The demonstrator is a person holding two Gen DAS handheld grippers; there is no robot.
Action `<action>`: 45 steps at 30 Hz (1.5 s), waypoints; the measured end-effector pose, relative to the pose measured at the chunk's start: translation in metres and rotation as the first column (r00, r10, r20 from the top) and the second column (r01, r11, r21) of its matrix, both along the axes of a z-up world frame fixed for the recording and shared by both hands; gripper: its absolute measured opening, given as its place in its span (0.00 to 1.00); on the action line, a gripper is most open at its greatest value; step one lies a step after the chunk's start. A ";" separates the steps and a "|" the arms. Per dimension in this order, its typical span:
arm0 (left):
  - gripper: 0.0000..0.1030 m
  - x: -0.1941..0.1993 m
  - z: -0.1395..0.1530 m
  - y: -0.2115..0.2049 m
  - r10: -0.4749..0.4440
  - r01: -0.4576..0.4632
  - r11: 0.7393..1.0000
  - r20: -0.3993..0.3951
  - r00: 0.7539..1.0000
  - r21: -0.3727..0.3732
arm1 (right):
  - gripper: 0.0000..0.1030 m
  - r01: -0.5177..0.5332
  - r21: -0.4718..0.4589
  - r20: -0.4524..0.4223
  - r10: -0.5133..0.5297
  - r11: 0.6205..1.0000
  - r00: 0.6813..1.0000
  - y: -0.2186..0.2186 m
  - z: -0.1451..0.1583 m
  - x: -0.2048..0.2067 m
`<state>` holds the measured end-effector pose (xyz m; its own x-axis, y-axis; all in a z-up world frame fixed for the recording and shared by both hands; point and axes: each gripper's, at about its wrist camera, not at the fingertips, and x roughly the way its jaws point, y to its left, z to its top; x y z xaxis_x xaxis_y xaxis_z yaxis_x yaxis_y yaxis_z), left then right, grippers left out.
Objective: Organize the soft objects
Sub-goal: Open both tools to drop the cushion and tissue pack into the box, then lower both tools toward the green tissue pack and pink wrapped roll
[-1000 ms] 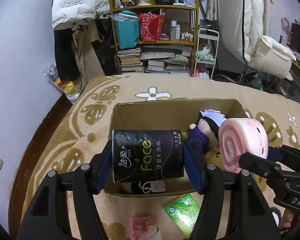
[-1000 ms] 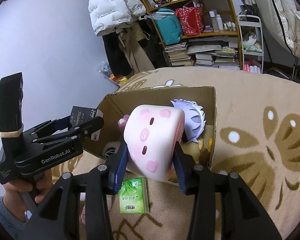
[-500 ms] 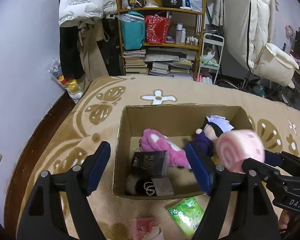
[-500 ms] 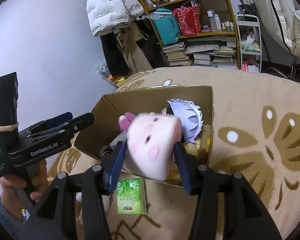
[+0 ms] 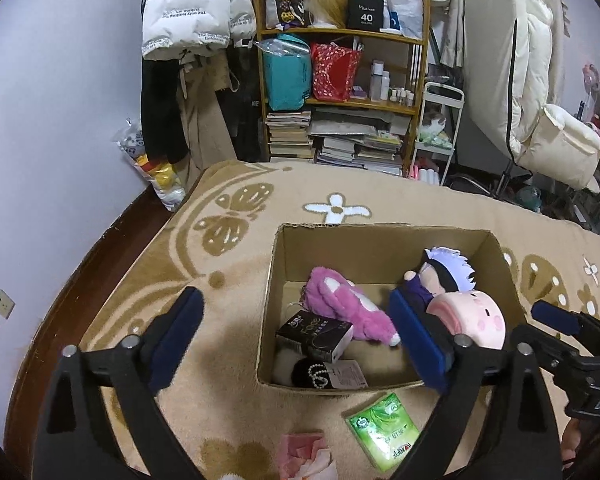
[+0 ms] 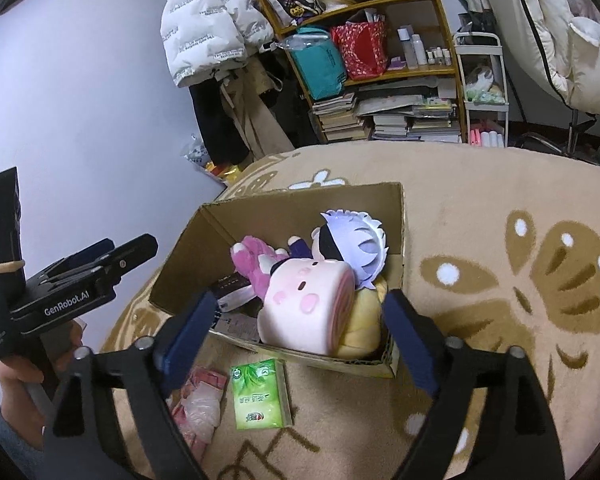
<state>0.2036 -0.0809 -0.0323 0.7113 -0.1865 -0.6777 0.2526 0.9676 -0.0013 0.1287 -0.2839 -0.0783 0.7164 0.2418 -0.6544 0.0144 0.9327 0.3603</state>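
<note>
Release step: left hand-held gripper (image 5: 296, 344) and right hand-held gripper (image 6: 300, 332) both opening, nothing gripped. Pink roll plush (image 6: 308, 308) rests in cardboard box (image 6: 292, 202). Next, likely: pick green tissue pack (image 6: 260, 394) off rug (image 6: 500, 208).

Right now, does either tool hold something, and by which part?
Nothing is held. Both the left tool and the right tool are opening, pads touching nothing, above the cardboard box.
</note>
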 end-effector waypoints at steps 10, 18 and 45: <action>0.97 -0.029 0.017 0.015 0.029 -0.029 1.000 0.000 1.000 -0.003 | 1.00 -0.005 -0.022 0.018 0.005 1.000 1.000 0.007 0.021 -0.022; 0.97 -0.053 0.022 0.024 0.046 -0.045 0.999 -0.028 0.999 0.017 | 1.00 -0.002 -0.030 0.016 0.002 1.000 1.000 0.012 0.030 -0.041; 0.97 -0.071 -0.027 0.027 0.071 -0.044 0.994 -0.280 0.957 0.101 | 1.00 -0.095 -0.105 -0.110 0.083 0.990 0.990 0.046 -0.008 -0.058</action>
